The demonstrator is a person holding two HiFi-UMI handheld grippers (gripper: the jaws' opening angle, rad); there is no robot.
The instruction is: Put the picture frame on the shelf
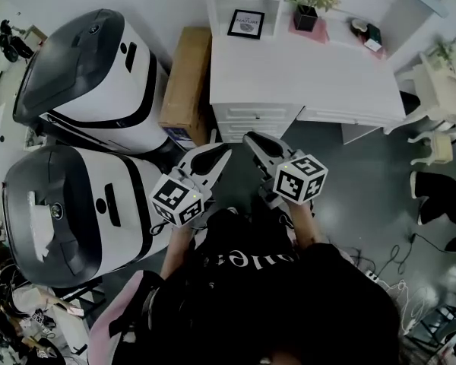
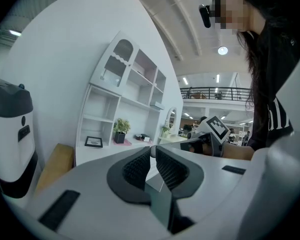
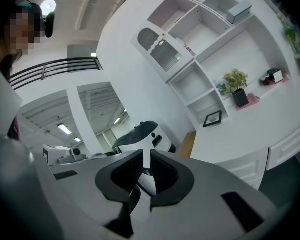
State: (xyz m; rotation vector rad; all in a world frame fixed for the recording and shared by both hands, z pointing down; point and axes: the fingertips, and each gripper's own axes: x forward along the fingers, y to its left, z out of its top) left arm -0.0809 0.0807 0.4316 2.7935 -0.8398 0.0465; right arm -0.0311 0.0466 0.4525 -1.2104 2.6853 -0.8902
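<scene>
The black picture frame (image 1: 245, 23) stands on the white desk (image 1: 289, 74), at the foot of the white shelf unit (image 2: 125, 84). It also shows small in the left gripper view (image 2: 93, 142) and the right gripper view (image 3: 212, 118). My left gripper (image 1: 219, 153) and right gripper (image 1: 251, 138) hover side by side close to my body, short of the desk's drawers (image 1: 258, 120) and well away from the frame. In each gripper view the jaws (image 2: 153, 151) (image 3: 146, 154) stand almost together with only a thin slit between them, and nothing is held.
A potted plant (image 1: 307, 6) and small items (image 1: 368, 35) sit on the desk right of the frame. Two big white-and-black pod machines (image 1: 91, 74) (image 1: 68, 211) fill the left. A cardboard box (image 1: 186, 78) leans beside the desk. White chairs (image 1: 437, 90) and floor cables (image 1: 395, 280) lie to the right.
</scene>
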